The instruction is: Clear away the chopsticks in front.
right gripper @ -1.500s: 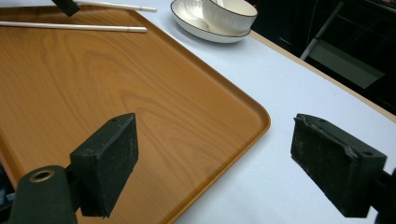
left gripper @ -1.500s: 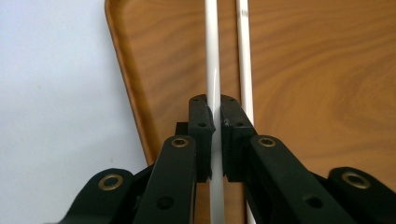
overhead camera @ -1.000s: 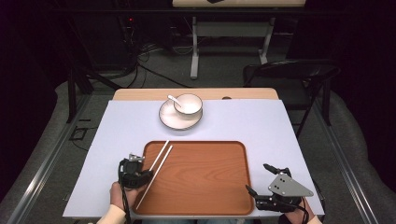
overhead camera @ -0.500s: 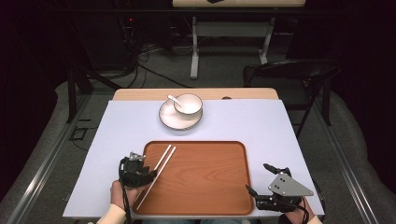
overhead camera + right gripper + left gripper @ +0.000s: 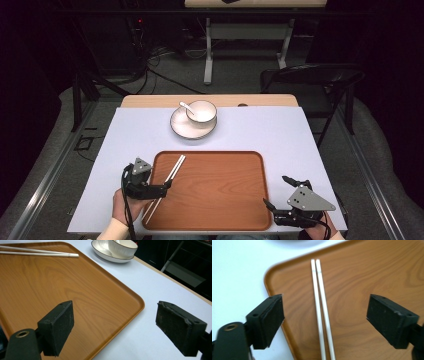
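Chopsticks, paired thin white sticks [image 5: 321, 310], lay along the nine o'clock edge of the brown wood-grain tray [image 5: 215, 200], straddled by the left gripper [image 5: 169, 184] with jaws apart, right gripper [image 5: 277, 192] likewise apart at five o'clock; an uneven close risked scissoring or rolling them.

Black claws [image 5: 167, 184], grey three-cornered plates, cream sleeve [image 5: 114, 231]

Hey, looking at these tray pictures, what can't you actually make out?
- Chopsticks: near ends cut off by the left gripper view's bottom edge.
- Spoon: its bowl end is hidden inside the bowl in the high view.
- Plate: far side cut off by the right gripper view's top edge.
- Tray: near edge cut off in the high view.
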{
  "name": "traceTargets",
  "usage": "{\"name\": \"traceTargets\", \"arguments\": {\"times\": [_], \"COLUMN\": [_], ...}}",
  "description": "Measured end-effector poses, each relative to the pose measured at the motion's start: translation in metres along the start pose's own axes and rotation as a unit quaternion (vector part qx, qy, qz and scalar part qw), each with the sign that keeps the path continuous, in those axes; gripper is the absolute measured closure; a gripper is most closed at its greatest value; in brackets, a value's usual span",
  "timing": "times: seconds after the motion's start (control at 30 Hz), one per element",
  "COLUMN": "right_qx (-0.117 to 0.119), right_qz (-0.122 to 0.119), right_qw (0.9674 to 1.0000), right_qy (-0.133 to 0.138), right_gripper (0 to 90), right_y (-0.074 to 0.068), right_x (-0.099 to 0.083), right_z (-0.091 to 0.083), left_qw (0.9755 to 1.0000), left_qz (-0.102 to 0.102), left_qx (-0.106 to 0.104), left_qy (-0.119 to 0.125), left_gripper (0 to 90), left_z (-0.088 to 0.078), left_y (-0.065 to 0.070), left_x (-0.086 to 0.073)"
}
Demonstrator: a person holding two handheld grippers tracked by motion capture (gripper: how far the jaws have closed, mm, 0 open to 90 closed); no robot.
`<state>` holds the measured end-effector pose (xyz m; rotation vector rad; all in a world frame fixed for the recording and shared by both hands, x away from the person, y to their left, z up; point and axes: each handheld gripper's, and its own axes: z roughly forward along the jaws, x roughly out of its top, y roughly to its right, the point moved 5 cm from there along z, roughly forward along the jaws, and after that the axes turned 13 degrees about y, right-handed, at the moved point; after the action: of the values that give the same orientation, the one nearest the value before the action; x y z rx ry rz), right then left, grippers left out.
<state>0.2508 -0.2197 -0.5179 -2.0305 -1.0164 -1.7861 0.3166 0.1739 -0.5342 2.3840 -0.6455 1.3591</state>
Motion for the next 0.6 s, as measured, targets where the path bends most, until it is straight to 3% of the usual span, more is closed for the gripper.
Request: {"name": "traceTargets", "arguments": {"times": [0.2, 0.33, 0.6], "right_qx": [-0.001, -0.002, -0.002], "right_qz": [-0.002, -0.002, -0.003], "right_qw": [1.0000, 1.0000, 1.0000], "right_qy": [-0.002, -0.001, -0.002], "right_gripper": [14.3, 14.3, 14.3], "right_y": [-0.001, -0.001, -0.001], "right_x": [0.000, 0.000, 0.000], "right_z": [0.001, 0.001, 0.001], "left_qw": [0.9989, 0.9980, 0.9977], "left_qz": [0.022, 0.016, 0.011], "left_qx": [0.000, -0.001, 0.014], "left_qy": [0.042, 0.061, 0.065], "left_gripper": [6.3, 2.0, 0.0], "left_z": [-0.026, -0.042, -0.061], "left_y": [-0.002, -0.009, -0.024], "left_x": [0.011, 0.010, -0.003]}}
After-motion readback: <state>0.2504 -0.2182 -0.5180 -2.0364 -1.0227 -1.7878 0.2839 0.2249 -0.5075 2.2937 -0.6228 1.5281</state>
